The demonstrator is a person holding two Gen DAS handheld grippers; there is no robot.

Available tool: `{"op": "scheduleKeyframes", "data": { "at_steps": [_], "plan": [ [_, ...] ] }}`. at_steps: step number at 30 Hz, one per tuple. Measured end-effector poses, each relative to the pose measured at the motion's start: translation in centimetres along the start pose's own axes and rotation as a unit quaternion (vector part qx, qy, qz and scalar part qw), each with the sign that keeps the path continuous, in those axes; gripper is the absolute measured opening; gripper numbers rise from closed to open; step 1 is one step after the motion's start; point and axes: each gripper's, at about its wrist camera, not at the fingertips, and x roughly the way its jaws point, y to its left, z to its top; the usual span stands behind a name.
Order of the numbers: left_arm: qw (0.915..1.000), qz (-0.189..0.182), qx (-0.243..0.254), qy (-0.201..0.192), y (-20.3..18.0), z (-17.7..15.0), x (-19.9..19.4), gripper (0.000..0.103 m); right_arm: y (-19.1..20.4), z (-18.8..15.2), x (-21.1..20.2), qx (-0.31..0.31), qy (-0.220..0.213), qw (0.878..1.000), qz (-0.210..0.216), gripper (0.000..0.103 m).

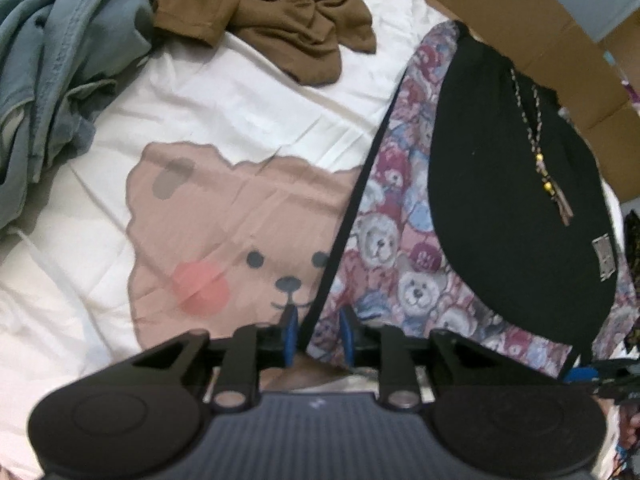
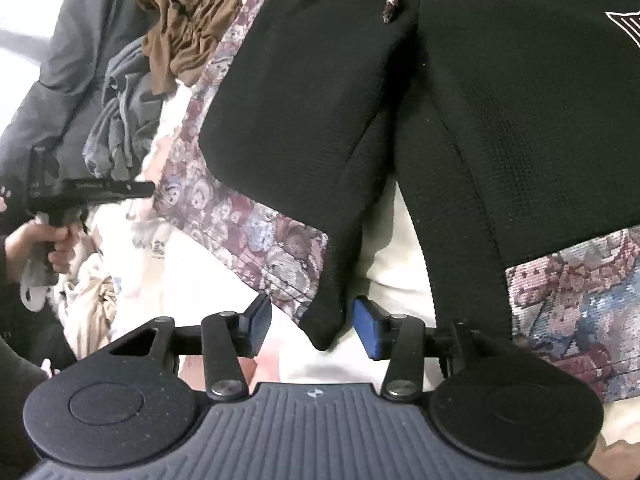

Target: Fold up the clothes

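Black garment corner (image 2: 326, 332) between parted fingers (image 2: 259, 322)

White bear-print bedsheet (image 1: 248, 128), cardboard box (image 1: 532, 20) beyond

Left wrist view: I look steeply down, close, just left of the black garment (image 1: 512, 184).
Right wrist view: very close over its hem.
Shared: that garment, brown shirt (image 2: 192, 28).
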Motion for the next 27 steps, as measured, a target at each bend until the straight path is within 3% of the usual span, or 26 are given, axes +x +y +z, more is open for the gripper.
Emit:
{"op": "scheduleKeyframes", "data": {
  "at_steps": [4, 7, 9, 11, 12, 27],
  "plan": [
    [0.9998, -0.004, 0.015, 0.013, -0.3, 0.3, 1.0, 0.035, -0.4, 0.1, 0.4, 0.011, -0.002, 1.000, -0.004, 0.050],
    [0.9989, 0.002, 0.033, 0.032, -0.6, 0.2, 2.2, 0.034, -0.6, 0.4, 0.4, 0.022, -0.014, 1.000, 0.004, 0.047],
    [0.9984, 0.006, 0.041, 0.038, -0.7, 0.0, 2.7, 0.031, -0.7, 0.6, 0.5, 0.030, -0.016, 0.999, 0.004, 0.025],
    [0.9982, 0.002, 0.044, 0.040, -0.8, -0.1, 2.9, 0.012, -1.0, 0.5, 0.6, 0.039, -0.012, 0.999, 0.003, 0.009],
    [0.9981, 0.001, 0.047, 0.040, -0.9, -0.1, 2.9, 0.010, -1.1, 0.4, 0.6, 0.042, -0.010, 0.999, 0.005, 0.004],
    [0.9953, -0.015, 0.096, 0.004, -1.4, 2.5, -4.4, 0.005, 2.4, 1.2, -0.8, -0.006, 0.000, 0.997, 0.074, 0.000]
  ]
}}
